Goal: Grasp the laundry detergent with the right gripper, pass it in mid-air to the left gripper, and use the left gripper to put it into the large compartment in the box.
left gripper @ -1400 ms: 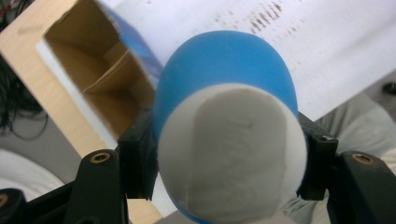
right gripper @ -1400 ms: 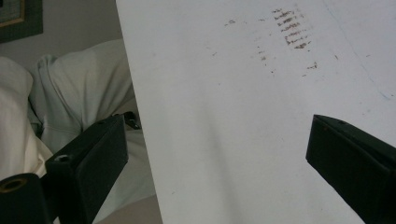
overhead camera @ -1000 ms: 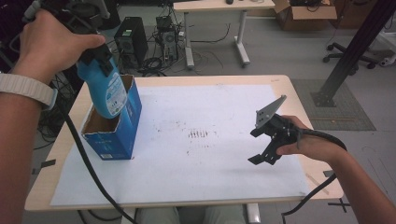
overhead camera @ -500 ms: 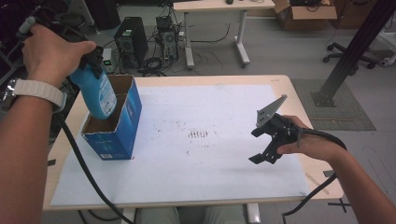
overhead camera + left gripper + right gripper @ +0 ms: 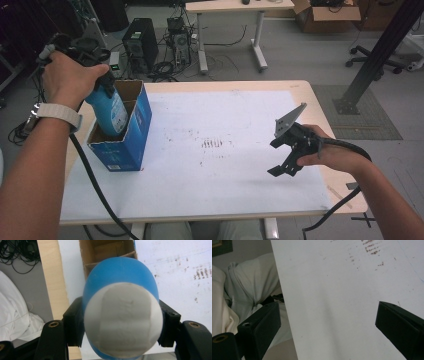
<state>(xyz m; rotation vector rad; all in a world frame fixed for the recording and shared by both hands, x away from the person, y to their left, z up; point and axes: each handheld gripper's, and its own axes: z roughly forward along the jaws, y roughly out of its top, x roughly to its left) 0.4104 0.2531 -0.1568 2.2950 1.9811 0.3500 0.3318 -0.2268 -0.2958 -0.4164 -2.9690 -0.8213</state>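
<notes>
White sheet (image 5: 220, 145) bare btwn box (image 5: 131, 135); right claw (image 5: 280, 160).

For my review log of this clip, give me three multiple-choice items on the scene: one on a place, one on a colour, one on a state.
1. Where is the bottle?
A. Partly down in the box at the table's left
B. Lying flat at mid table
C. On the floor

2. What colour is the bottle's body?
A. Red
B. Blue
C. Green

3. How does the right gripper stand?
A. Shut on the bottle
B. Shut on the box
C. Open, holding nothing

Answers:
1. A, the high view shows its lower end inside the open box, held by the left gripper.
2. B, both the high view and the left gripper view show a blue body with a white cap.
3. C, the right gripper view shows its jaws wide apart over the white sheet with nothing between them.
</notes>
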